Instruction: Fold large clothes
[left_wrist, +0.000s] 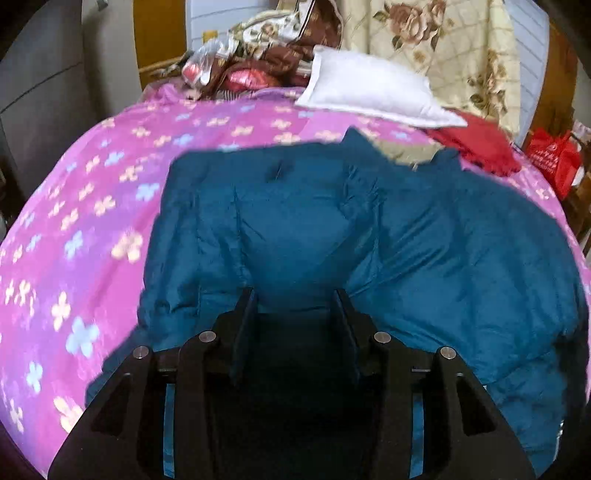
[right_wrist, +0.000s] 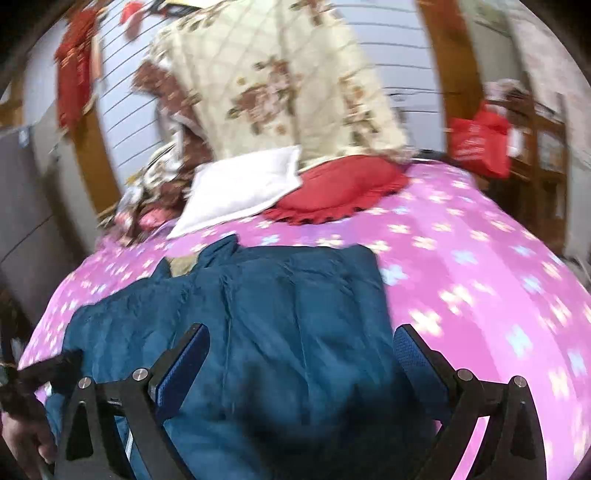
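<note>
A large teal padded jacket (left_wrist: 424, 236) lies spread on a pink flowered bedspread (left_wrist: 85, 229). In the left wrist view my left gripper (left_wrist: 295, 295) sits low over the jacket's near edge, its jaws partly apart with puffy jacket fabric bulging between them. In the right wrist view the jacket (right_wrist: 288, 314) fills the lower middle, and my right gripper (right_wrist: 301, 336) is wide open above its near part, holding nothing. The jacket's collar end points toward the pillows.
A white pillow (left_wrist: 373, 88) and a red frilled cushion (right_wrist: 340, 188) lie at the bed's far end. A cream floral quilt (right_wrist: 288, 81) hangs behind them. Heaped bedding (left_wrist: 258, 48) sits far left. A red bag (left_wrist: 554, 158) hangs right of the bed.
</note>
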